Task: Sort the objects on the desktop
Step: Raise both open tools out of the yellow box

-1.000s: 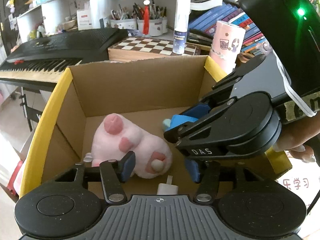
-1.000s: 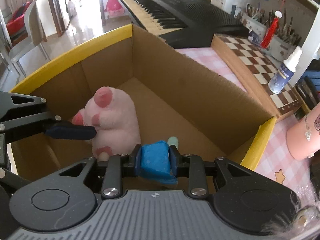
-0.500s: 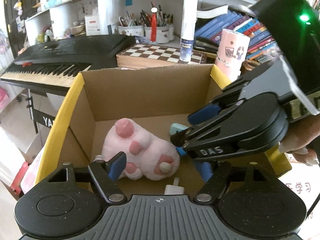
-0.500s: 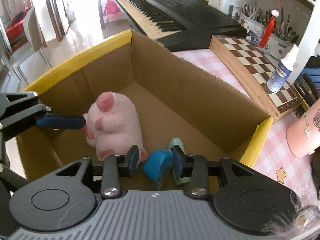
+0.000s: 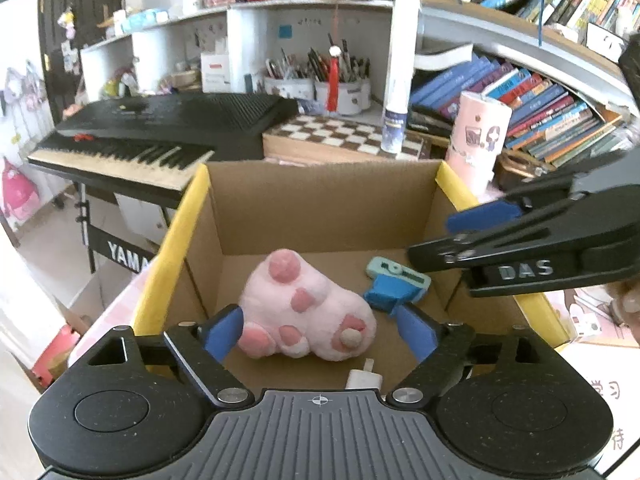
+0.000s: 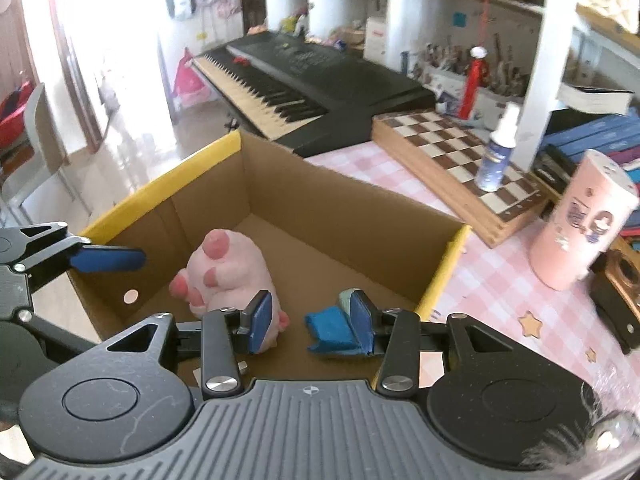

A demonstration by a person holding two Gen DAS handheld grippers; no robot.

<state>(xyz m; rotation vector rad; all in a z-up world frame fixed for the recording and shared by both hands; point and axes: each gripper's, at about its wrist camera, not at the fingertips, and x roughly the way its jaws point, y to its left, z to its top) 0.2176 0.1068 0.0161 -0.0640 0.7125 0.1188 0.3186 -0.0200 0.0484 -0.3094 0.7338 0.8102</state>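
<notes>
My left gripper [image 5: 318,330] hangs over the near end of the cardboard box [image 5: 320,196], its jaws having just swung wide apart with nothing pressed between them; the pink plush toy [image 5: 308,308] lies on the box floor straight ahead and below, framed loosely by my blue pads. To the right of the plush, just beside it, lies the blue and teal item [image 5: 394,284], its long axis slanting away toward the far right corner. My right gripper [image 6: 310,320] stands above that item [image 6: 332,330], jaws having just been parting, and I see no pad pressing it. I judge both things are dropped in; my next reach lies outside the box, to its right.
</notes>
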